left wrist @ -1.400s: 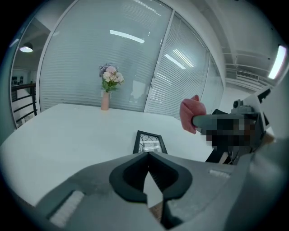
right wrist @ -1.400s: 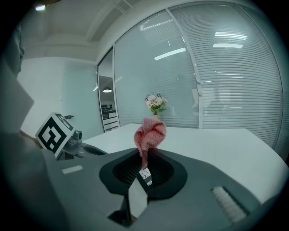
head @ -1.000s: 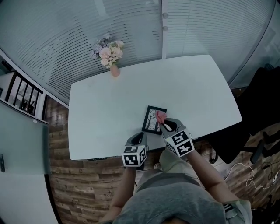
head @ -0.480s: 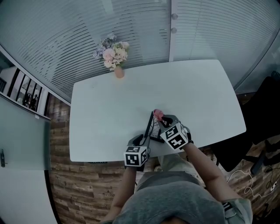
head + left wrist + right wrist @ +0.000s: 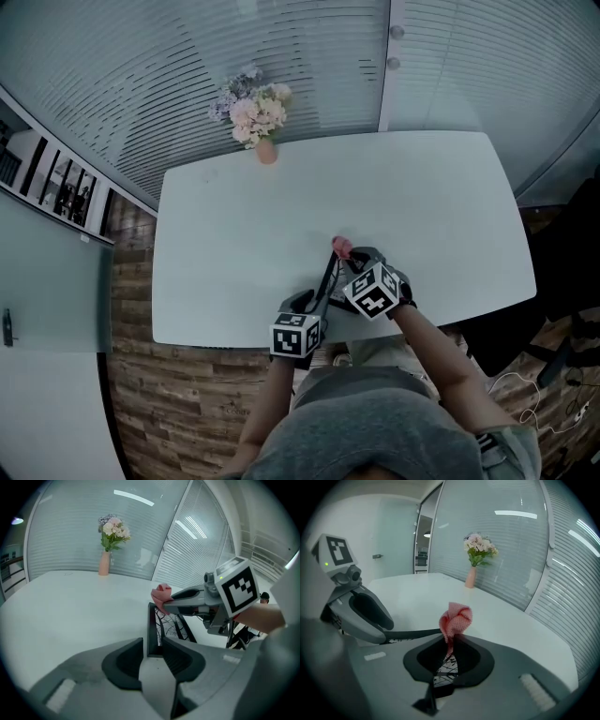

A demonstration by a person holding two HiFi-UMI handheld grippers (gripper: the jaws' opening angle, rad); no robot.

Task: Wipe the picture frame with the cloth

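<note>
The black picture frame (image 5: 327,279) stands tilted up on its edge near the white table's front edge (image 5: 234,333). In the left gripper view its dark edge (image 5: 151,630) sits between the jaws of my left gripper (image 5: 153,654), which have just been opening; the pads flank it without pressing. My right gripper (image 5: 346,255) is shut on a bunched pink cloth (image 5: 455,619) that sticks out past its tips, level with the frame's top. Part of the picture (image 5: 442,671) shows below the right jaws. The cloth (image 5: 161,596) hangs over the frame in the left gripper view.
A pink vase of flowers (image 5: 266,148) stands at the table's far left edge. Glass walls with blinds (image 5: 450,66) curve behind the table. Wooden floor (image 5: 178,403) lies below the front edge, and a dark shelf (image 5: 66,192) stands at the left.
The frame has gone from lying flat to standing tilted on its edge. My right gripper with the cloth has come down closer to it. The left gripper stays at the frame's near end.
</note>
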